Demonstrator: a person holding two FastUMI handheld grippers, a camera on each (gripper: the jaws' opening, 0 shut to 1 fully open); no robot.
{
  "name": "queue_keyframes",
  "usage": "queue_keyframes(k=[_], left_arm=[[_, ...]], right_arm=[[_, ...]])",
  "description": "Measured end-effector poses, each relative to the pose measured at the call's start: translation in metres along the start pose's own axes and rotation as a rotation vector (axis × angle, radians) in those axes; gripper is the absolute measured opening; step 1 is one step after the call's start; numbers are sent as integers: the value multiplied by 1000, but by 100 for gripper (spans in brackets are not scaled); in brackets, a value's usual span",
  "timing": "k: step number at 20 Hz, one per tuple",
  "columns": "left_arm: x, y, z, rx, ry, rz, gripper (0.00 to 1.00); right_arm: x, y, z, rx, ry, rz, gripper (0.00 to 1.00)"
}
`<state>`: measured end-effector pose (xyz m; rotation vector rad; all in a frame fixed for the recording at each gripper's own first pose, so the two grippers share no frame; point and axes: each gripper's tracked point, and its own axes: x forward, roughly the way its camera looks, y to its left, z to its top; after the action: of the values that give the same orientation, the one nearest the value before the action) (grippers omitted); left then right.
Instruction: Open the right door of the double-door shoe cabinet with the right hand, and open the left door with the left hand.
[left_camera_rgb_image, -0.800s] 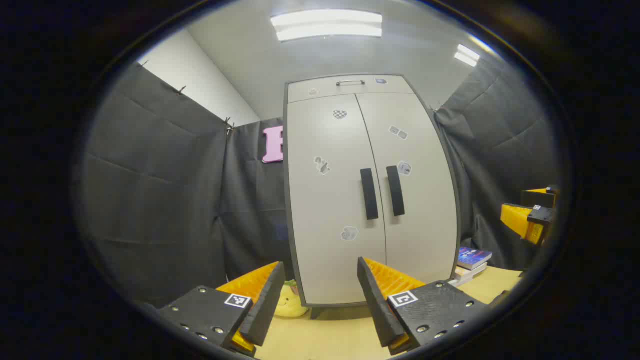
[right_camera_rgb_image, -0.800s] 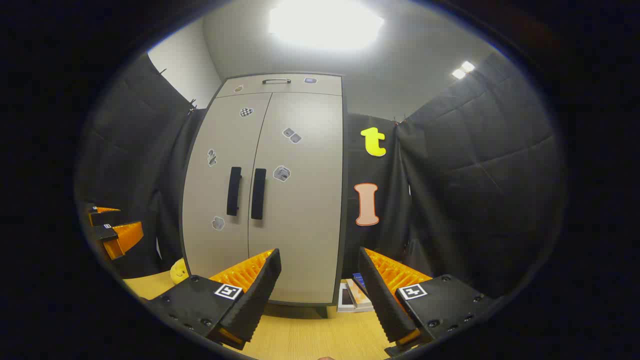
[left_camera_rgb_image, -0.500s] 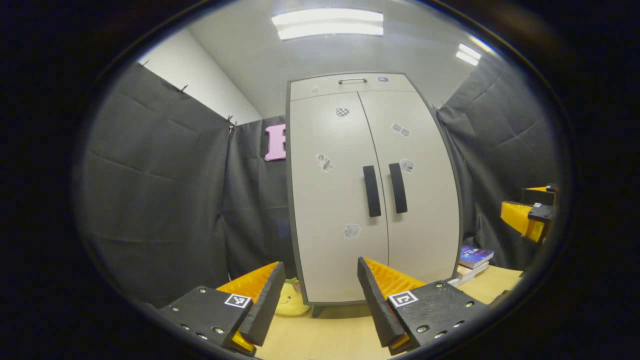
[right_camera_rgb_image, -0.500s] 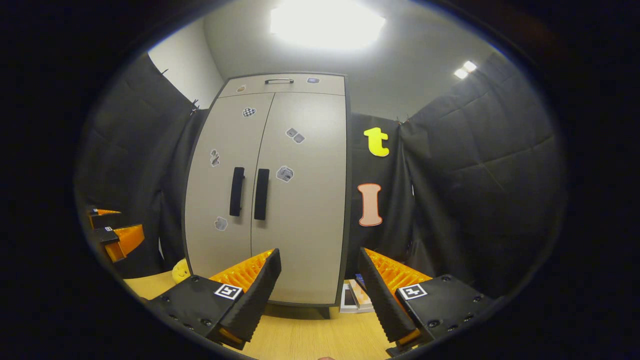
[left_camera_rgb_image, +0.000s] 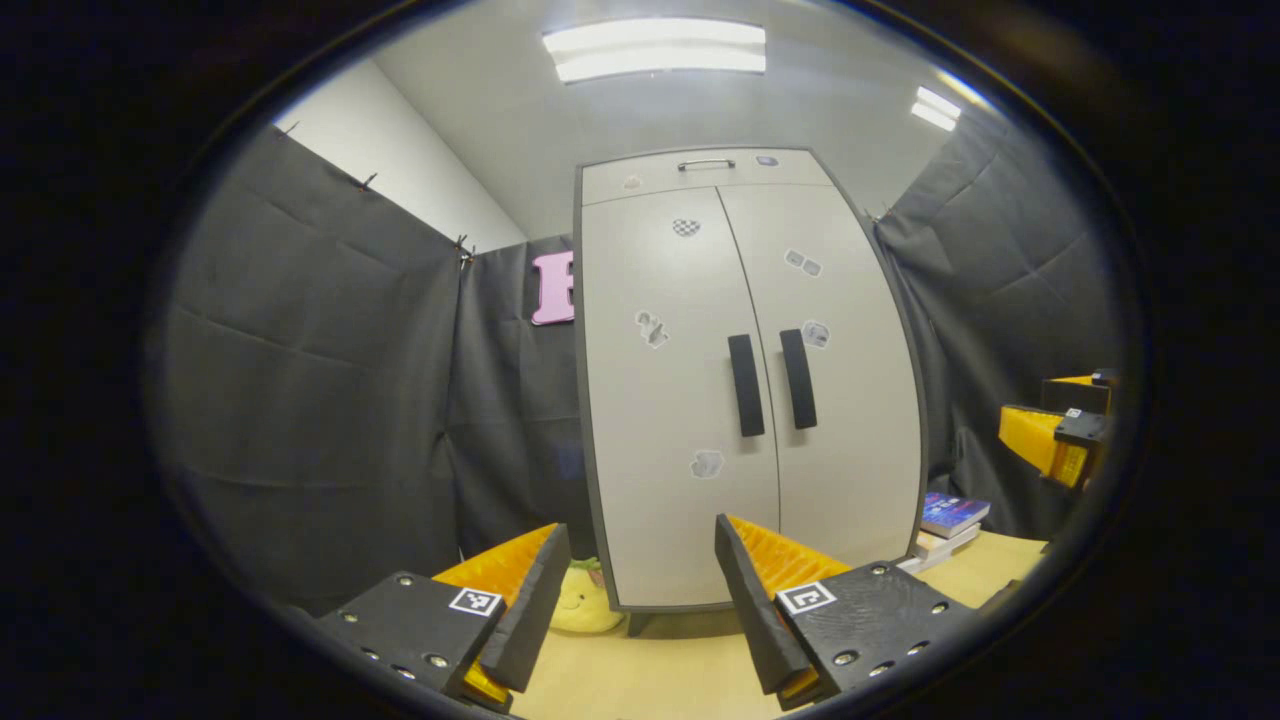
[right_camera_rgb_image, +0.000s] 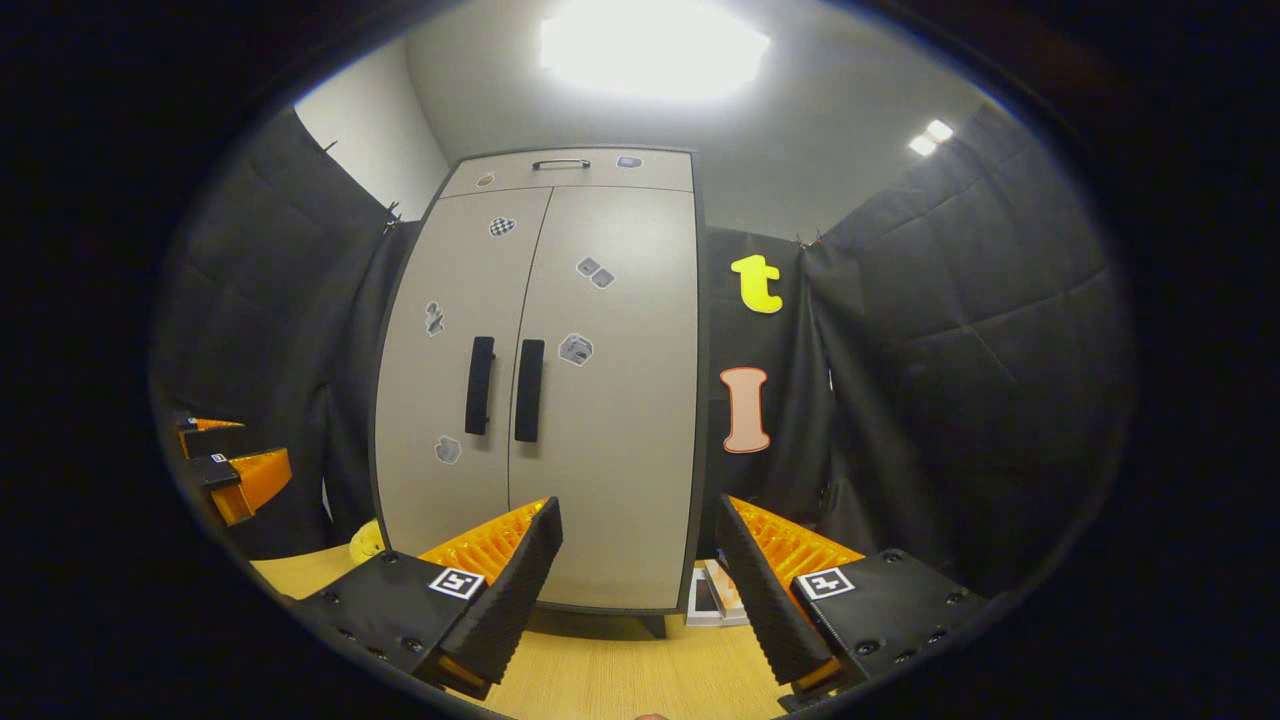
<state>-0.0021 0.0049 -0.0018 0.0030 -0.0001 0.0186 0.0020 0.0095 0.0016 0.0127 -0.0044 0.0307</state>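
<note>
Both doors shut on the shoe cabinet (left_camera_rgb_image: 745, 390), standing at the table's (right_camera_rgb_image: 610, 675) far edge. Left gripper (left_camera_rgb_image: 632, 600) spread wide, grasping nothing; right gripper (right_camera_rgb_image: 635, 590) likewise, both well short of the handles (right_camera_rgb_image: 503, 388).

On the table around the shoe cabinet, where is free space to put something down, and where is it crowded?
The bare wooden table in front of the shoe cabinet is free. Crowded spots: the yellow plush toy beside its left foot, and the stacked books to its right.
</note>
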Motion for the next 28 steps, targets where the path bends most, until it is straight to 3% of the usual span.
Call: queue_keyframes(k=[10, 28], left_arm=[[-10, 17, -5, 0, 8, 35, 84], [-49, 86, -17, 22, 54, 200, 84]], right_arm=[[17, 21, 16, 5, -18, 52, 97], [122, 83, 62, 4, -61, 147, 97]])
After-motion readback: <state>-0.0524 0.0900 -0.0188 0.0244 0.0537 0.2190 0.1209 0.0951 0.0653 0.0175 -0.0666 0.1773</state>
